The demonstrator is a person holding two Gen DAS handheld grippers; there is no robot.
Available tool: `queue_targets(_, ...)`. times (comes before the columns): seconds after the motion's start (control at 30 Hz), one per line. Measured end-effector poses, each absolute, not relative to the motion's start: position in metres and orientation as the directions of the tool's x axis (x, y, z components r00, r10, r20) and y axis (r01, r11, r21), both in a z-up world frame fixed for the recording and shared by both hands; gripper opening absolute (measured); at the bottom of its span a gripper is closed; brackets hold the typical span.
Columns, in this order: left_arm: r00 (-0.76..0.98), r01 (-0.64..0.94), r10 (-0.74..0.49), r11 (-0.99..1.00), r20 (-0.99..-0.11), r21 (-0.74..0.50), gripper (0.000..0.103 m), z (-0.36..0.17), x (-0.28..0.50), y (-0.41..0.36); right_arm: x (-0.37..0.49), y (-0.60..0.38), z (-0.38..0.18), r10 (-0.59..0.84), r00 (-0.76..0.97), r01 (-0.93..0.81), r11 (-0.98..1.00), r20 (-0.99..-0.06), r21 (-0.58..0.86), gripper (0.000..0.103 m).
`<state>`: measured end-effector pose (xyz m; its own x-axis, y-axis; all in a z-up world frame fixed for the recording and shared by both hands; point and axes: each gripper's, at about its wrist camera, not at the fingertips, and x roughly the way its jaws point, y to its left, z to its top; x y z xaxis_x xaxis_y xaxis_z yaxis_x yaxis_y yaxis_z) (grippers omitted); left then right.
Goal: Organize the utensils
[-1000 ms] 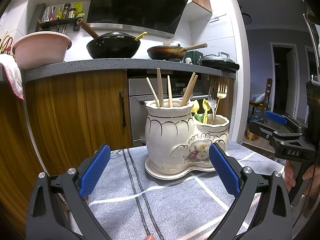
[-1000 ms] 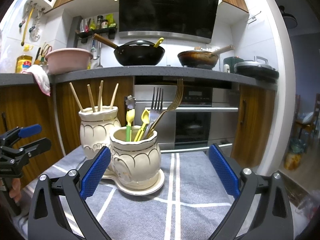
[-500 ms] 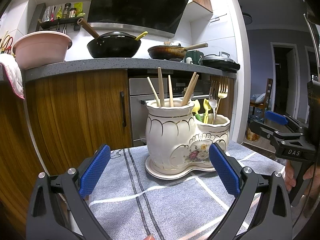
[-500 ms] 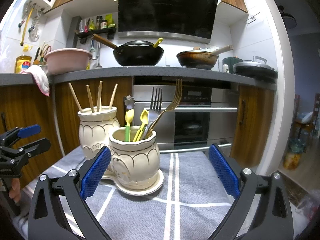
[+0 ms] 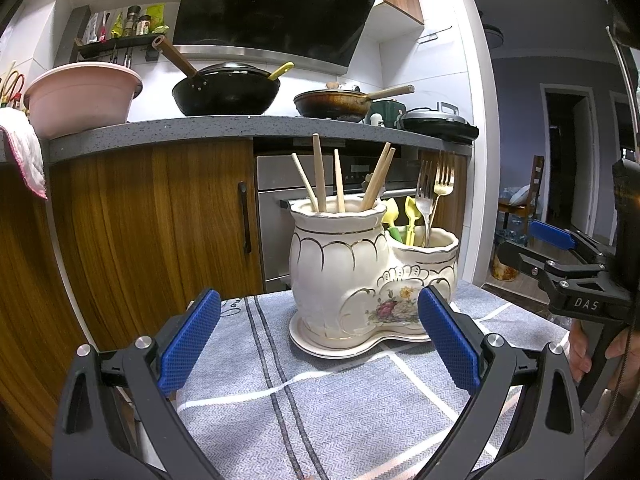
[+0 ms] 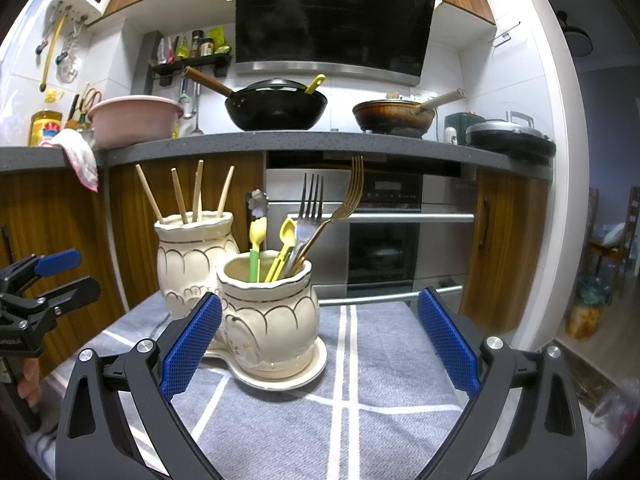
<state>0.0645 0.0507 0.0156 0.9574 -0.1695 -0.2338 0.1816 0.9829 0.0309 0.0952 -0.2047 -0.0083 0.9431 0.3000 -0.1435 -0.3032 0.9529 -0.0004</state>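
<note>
**Both grippers empty, holder already loaded**

The main risk from here is, as I judge it, a knock to the ceramic holder (image 5: 374, 276). It is a tall double pot on its own saucer-like base, standing on a loose grey striped cloth (image 5: 320, 408), and long handles stick well above its rims. A gripper reaching in among the chopsticks (image 5: 340, 178) or the forks (image 6: 320, 216) could lever a handle against the rim and tip the pot, or drag the cloth and slide everything toward the table edge. The forks lean to one side in the shorter pot, so pinching one may pull its neighbour or the yellow spoons (image 6: 280, 240) out with it.

The left gripper (image 5: 320, 336) is spread wide, its blue pads (image 5: 188, 344) near the lower centre of its frame, gripping nothing and touching nothing; the holder sits beyond and between them, a little right of centre. The right gripper (image 6: 320, 336) is equally wide and empty; in its view the left pad overlaps the shorter pot, though whether it touches is not clear.

The chopsticks stand in the taller pot, forks and spoons in the shorter one. No loose utensil shows on the cloth, so sorting looks largely done.
</note>
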Motion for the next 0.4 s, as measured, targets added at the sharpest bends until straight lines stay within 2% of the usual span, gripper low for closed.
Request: queue_targets(0.4,0.954,0.179,-0.168,0.984,-0.249,0.023,0.097,0.0127,0.0687,0.0506,0.0955,-0.2048,-0.0082,0.3,0.943,-0.303,0.953,-0.144,0.0,0.097)
